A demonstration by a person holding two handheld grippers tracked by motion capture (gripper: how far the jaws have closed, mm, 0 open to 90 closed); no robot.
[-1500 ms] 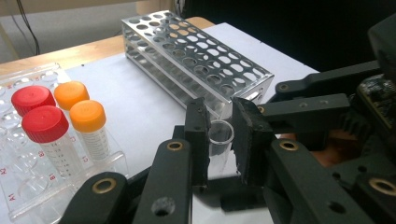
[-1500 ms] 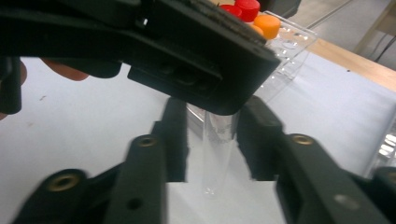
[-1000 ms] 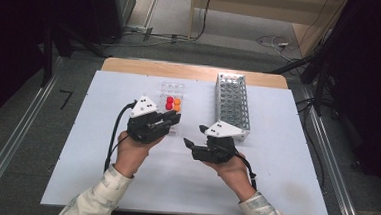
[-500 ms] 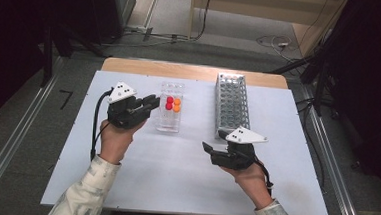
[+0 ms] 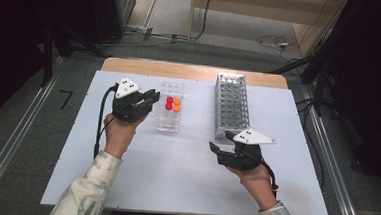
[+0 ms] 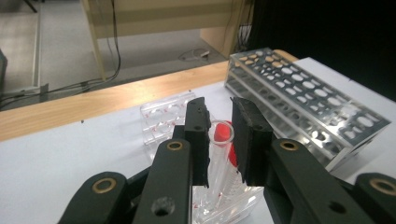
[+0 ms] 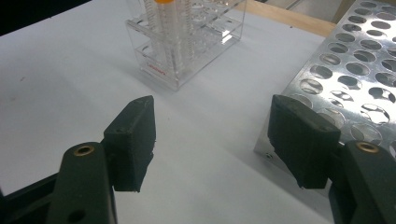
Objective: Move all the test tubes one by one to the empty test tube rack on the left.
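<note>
On table (image 5: pixel 123 183): clear rack (image 5: pixel 170 121) with red and orange tubes.
Left gripper (image 6: pixel 219 133) narrow, around red tube (image 6: pixel 223 140); right gripper (image 7: pixel 212 140) wide, empty, beside metal rack (image 5: pixel 231 102).

This looks like a lab set up for recording. A white table (image 5: pixel 122 203) with a wooden far edge carries lab ware: a clear tube rack (image 5: pixel 170 114) holding capped tubes, red and orange, and a perforated metal rack (image 5: pixel 232 105). Metal rails (image 5: pixel 11 146) run along the grey floor on both sides of the table. Cables (image 5: pixel 173 36) trail across the floor behind it, past dark equipment stands (image 5: pixel 326 70) and pale wooden furniture (image 5: pixel 250 1).
</note>
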